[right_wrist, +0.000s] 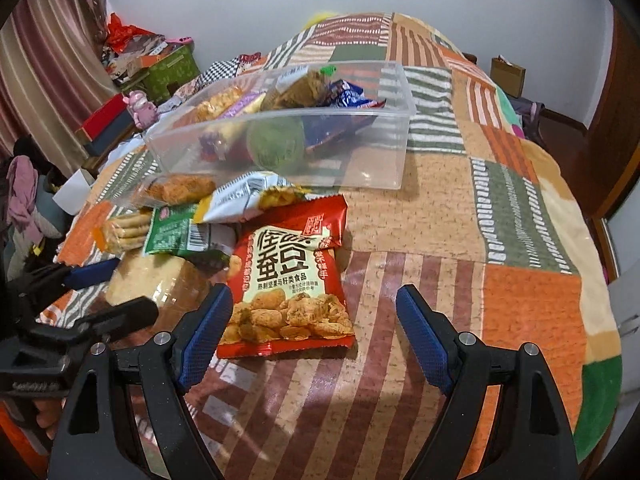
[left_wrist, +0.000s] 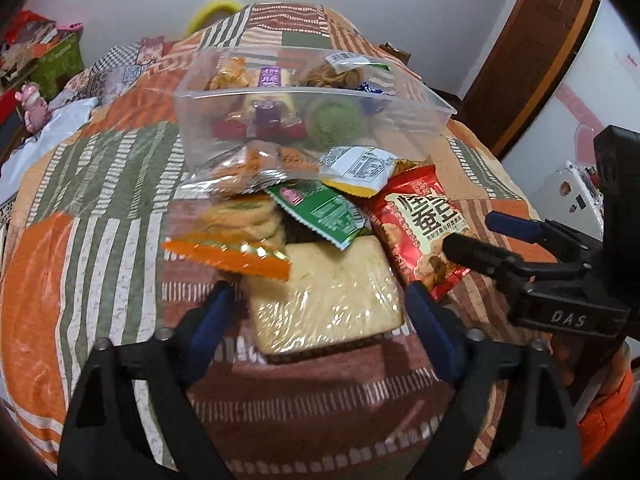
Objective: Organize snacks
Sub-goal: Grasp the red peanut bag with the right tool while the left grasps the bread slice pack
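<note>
From the left wrist, the left gripper [left_wrist: 320, 300] has its jaws spread either side of the wrapped pale cake [left_wrist: 326, 300], not pinching it. It lies on the bed's patchwork blanket [left_wrist: 100, 184] below the clear bin [left_wrist: 256, 94]. It looks soft and crushable under slick film, so grip lightly across its sides.

From the right wrist, the right gripper [right_wrist: 314, 308] hovers with jaws spread over the red bean packet [right_wrist: 286, 276]. Light and crinkly, it is best pinched at its edges.

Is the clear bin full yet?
Partly full. The bin holds several snacks at its left end, while its right end shows bare floor.
</note>
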Available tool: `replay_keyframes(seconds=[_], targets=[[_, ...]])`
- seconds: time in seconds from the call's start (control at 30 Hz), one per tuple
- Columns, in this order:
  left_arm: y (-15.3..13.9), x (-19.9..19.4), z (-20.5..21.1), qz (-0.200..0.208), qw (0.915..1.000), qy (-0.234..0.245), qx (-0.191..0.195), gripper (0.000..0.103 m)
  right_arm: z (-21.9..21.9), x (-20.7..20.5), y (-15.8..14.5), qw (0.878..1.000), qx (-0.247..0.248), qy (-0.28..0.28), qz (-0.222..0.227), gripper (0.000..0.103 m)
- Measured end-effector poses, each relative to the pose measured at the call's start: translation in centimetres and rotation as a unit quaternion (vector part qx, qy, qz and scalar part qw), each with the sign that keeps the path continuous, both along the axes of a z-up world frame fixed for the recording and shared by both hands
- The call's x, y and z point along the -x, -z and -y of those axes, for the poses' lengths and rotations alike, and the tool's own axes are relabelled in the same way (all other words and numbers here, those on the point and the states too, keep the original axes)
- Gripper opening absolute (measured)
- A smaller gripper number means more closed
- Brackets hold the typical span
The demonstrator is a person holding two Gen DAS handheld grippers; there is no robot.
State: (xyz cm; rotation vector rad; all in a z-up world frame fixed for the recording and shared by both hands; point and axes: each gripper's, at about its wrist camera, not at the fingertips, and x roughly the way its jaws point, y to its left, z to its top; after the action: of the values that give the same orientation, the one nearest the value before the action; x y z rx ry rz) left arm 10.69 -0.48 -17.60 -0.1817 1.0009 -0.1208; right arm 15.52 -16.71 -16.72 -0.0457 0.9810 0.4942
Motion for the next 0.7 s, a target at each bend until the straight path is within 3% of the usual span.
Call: replay_keyframes(seconds=[0.23, 0.4, 0.47, 0.53, 0.7], targets=[[1.5, -1.2, 0.9, -0.01, 0.9997, 0.001, -0.023, 0.09, -0.6, -0.9, 1.5, 1.0, 0.005, -0.005, -0.015, 0.082], [2.5, -1.6, 0.0, -0.018, 0.9997, -0.009, 0.012, 0.088, -1.1, -1.3, 1.9, 1.0, -0.011, -0.015, -0.021, 0.081], [2.4, -1.4, 0.2, -0.012, 0.9999, -0.008, 0.005, 0.087, -1.2, -1.2, 1.9, 1.0, -0.016, -0.016, -0.018, 0.074], [2.5, -1.3, 0.4, -0.008, 0.9999, -0.007, 0.001, 0.086, -1.2, -1.1, 1.8, 0.999, -0.028, -0.025, -0.021, 0.058], [2.0, -0.9, 0.5, -0.006, 0.9999, -0.004, 0.013, 0.085, -1.0, -0.6, 1.3, 0.999, -0.037, -0.026, -0.014, 0.042]])
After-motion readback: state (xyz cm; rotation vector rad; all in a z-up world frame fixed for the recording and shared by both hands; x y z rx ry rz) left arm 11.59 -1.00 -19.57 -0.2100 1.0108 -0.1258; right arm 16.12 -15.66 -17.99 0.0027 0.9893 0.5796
